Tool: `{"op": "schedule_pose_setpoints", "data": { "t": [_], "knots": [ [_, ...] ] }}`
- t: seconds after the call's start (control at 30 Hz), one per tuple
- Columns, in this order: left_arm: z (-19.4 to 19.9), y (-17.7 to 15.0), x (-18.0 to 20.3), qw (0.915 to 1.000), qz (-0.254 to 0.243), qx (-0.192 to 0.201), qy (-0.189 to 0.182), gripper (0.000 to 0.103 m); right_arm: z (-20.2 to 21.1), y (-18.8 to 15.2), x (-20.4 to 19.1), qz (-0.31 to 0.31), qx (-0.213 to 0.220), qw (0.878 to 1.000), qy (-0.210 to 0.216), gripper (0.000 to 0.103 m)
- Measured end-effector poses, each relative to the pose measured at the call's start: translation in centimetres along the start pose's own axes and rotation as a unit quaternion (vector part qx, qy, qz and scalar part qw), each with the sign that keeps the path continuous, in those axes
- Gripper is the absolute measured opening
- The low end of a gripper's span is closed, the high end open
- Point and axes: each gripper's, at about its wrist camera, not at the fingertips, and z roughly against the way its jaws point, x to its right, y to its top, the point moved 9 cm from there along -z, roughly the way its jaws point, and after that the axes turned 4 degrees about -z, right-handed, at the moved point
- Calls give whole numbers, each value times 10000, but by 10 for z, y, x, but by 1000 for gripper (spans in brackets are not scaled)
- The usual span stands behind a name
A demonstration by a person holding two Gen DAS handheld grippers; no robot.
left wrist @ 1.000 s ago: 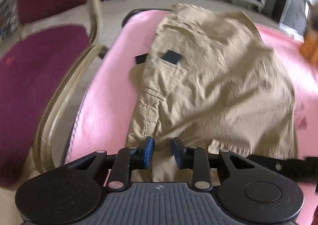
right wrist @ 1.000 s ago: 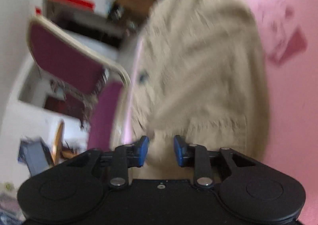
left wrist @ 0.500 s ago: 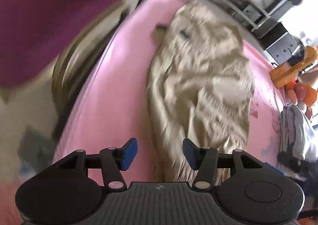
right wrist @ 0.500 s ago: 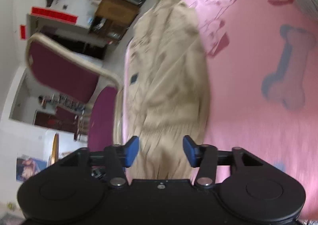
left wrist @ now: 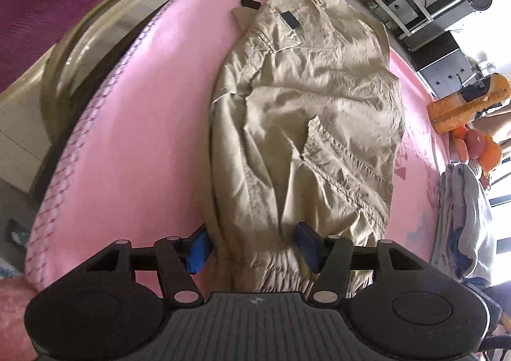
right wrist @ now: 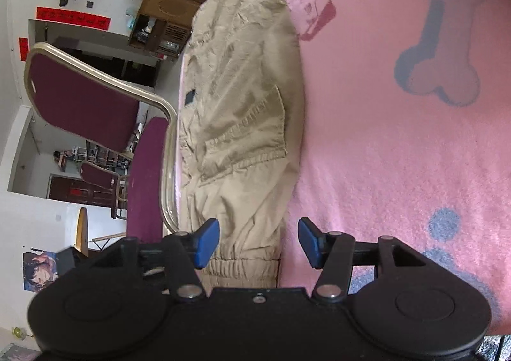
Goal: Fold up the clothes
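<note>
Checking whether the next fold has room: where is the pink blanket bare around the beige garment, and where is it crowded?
Bare: the blanket strip between the beige garment and the chair-side edge, and the wide bone-print stretch on its other side. Crowded: the far corner with the grey clothes pile and orange items.

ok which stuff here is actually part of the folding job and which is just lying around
Part of the job:
- beige trousers
- pink blanket they lie on
- left gripper, open
- right gripper, open

Just lying about:
- maroon chair
- grey cloth pile
- orange items
</note>
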Motion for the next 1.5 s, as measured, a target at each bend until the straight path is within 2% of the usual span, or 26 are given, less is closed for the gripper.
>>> {"op": "schedule_pose_setpoints", "data": {
  "t": [0.07, 0.13, 0.2, 0.3, 0.33, 0.37, 0.43, 0.47, 0.57, 0.63, 0.7, 0.8, 0.87, 0.97, 1.03, 1.17, 1.33, 1.4, 1.5],
  "knots": [
    [-3, 2, 2, 10000, 11, 59, 35, 47, -7, -2, -1, 58, -51, 10000, -2, 51],
    [-4, 3, 2, 9999, -69, 59, 96, 32, -12, -5, -4, 121, -116, 9999, 35, 46],
    [-3, 2, 6, 9997, -200, 83, 113, 26, -20, -10, -6, 235, -214, 9995, 34, 45],
    [-2, 2, 5, 9997, -182, 82, 111, 22, -23, -14, -11, 465, -120, 9988, 44, 44],
    [-1, 2, 6, 9998, -144, 73, 87, 19, -22, -14, -13, 564, -29, 9984, -63, 38],
    [0, 2, 6, 9999, -105, 66, 61, 17, -21, -15, -15, 662, 61, 9976, -170, 22],
    [10, 2, 12, 9999, -25, 97, -95, 15, -9, -13, -23, 857, 284, 9956, -271, 18],
    [15, 2, 15, 9998, 17, 111, -179, 15, 5, -11, -32, 951, 430, 9943, -230, 17],
    [30, -4, 36, 9961, 284, 65, -831, 15, 47, -4, -57, 1233, 865, 9885, -105, 17],
    [36, -13, 55, 9942, 210, 34, -1051, 15, 76, 1, -74, 1419, 1154, 9831, -22, 17],
    [42, -23, 75, 9918, 136, 2, -1268, 15, 104, 3, -76, 1432, 1320, 9808, -48, 17],
    [35, -40, 87, 9903, 25, -97, -1385, 16, 126, 0, -53, 1224, 1382, 9827, -160, 17],
    [17, -50, 81, 9908, 123, -304, -1315, 17, 123, -2, -29, 956, 1297, 9865, -295, 17],
    [-15, -64, 61, 9935, 266, -598, -931, 18, 101, -4, 18, 477, 987, 9923, -584, 18],
    [-20, -66, 56, 9939, 309, -623, -851, 27, 84, -4, 42, 313, 740, 9926, -907, 18],
    [-18, -64, 56, 9963, 164, -508, -672, 36, 84, -2, 43, 448, 642, 9939, -780, 27],
    [-17, -70, 69, 9970, -233, -491, -550, 43, 89, -5, 52, 193, 451, 9970, -606, 38],
    [-18, -76, 74, 9961, -435, -523, -555, 45, 89, -9, 50, 104, 367, 9979, -528, 48],
    [-21, -81, 82, 9948, -763, -499, -444, 47, 92, -14, 51, 157, 276, 9982, -518, 49]
  ]
}}
